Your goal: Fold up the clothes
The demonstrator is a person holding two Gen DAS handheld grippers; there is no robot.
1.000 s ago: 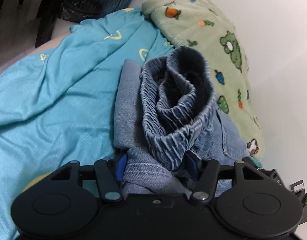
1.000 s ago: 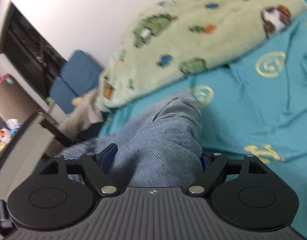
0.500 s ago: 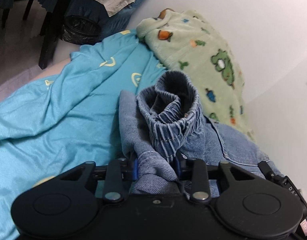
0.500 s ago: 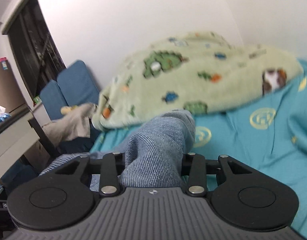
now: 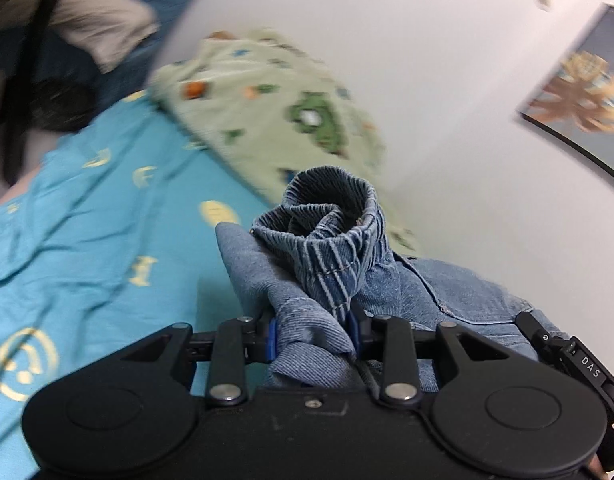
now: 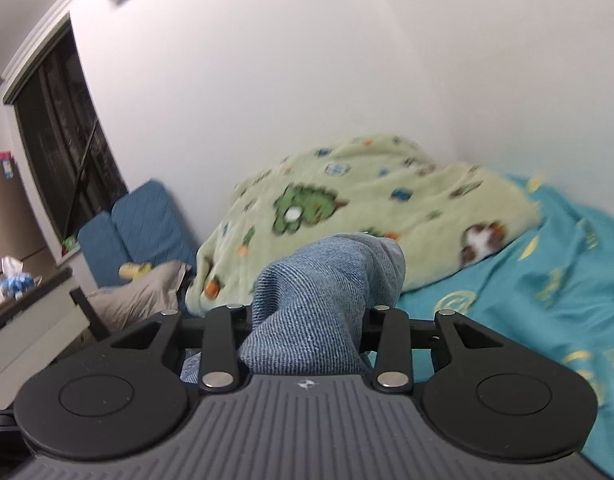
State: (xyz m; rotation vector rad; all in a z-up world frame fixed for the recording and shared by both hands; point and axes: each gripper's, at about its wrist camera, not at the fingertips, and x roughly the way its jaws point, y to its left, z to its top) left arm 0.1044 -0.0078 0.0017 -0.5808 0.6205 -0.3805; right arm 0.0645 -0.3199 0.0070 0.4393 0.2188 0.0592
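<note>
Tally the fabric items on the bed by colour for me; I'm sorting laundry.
Blue denim: 1, the jeans, clamped by the left gripper and the right gripper
Pale green with cartoon prints: 1, the fleece blanket
Turquoise with yellow motifs: 1, the bed sheet
Total: 3

A teal bedsheet (image 5: 87, 240) printed with yellow emblems covers the bed, a pale green fleece blanket (image 6: 367, 208) with cartoon animals bunched against the white wall (image 6: 287, 80). Blue cushions (image 6: 135, 224) stand below a dark window (image 6: 63, 132), beige cloth (image 6: 139, 300) heaped beside them. A framed picture (image 5: 583, 96) hangs on the wall.
</note>
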